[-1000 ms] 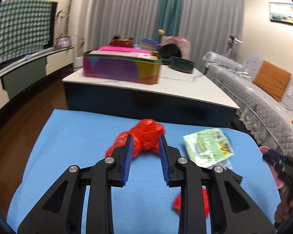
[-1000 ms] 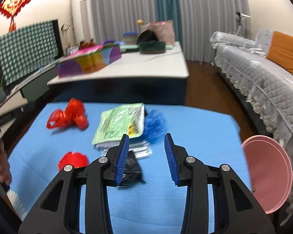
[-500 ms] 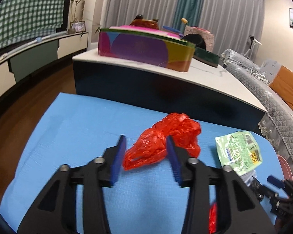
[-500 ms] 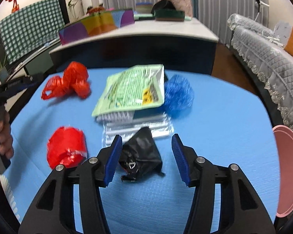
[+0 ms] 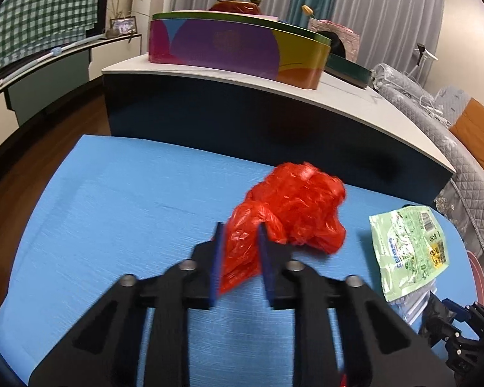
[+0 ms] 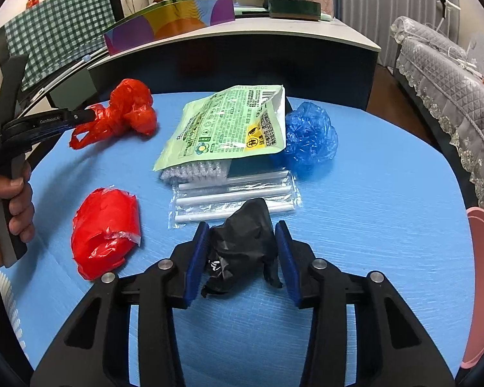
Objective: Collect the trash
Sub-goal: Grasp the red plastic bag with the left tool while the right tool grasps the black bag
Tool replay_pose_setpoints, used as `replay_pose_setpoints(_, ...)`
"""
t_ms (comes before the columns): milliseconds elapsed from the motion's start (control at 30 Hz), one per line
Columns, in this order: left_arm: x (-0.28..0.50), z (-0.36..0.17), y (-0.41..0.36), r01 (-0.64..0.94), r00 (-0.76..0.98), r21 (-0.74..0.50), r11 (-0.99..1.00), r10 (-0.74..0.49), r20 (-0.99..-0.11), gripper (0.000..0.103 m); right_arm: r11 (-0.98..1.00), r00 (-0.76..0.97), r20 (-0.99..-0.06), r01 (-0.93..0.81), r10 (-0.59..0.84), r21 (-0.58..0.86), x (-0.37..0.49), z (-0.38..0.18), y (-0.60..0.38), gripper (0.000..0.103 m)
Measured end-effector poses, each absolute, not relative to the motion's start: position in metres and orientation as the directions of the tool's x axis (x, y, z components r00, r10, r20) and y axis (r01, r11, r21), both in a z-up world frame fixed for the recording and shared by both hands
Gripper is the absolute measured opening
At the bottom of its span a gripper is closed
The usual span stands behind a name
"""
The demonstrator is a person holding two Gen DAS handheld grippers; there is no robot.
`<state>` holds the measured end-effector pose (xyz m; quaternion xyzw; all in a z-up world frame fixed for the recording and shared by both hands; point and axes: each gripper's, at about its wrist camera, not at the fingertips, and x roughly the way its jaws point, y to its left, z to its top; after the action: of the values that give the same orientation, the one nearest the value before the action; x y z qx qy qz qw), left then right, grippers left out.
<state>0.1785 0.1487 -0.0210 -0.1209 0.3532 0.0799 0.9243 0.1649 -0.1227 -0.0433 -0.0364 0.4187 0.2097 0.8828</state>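
Two grippers: both over the blue table.
Left gripper: jaws just closed, pinching red bag, table's ten o'clock.
Right gripper: jaws just narrowed, pads pressing black bag, six o'clock.

Table mat: I see plain bright blue.
Crumpled plastic bag: red.
Crumpled wrapper: black.
Snack pouch: pale green, with a yellow patch.
Wadded bag: translucent blue.
Hanging cloth: green-and-white check.
Basin: pink.
Gripper pads: my blue ones.
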Motion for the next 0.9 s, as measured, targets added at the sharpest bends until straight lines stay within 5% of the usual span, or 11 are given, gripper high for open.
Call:
replay_pose_setpoints(167, 0.175, -0.013, 0.139, -0.203, 0.752, -0.143, 0.969, 0.060, -0.657, 0.003, 0.915, 0.585, -0.740, -0.389, 0.331, 0.102, 0.163, -0.035, -0.125, 0.035)
replay_pose_setpoints(900, 0.135, 0.035, 0.100, -0.087, 0.828, -0.123, 0.989, 0.003, -0.561, 0.002, 0.965, 0.760, -0.601, -0.250, 0.247, 0.079, 0.142, 0.028, -0.176, 0.035)
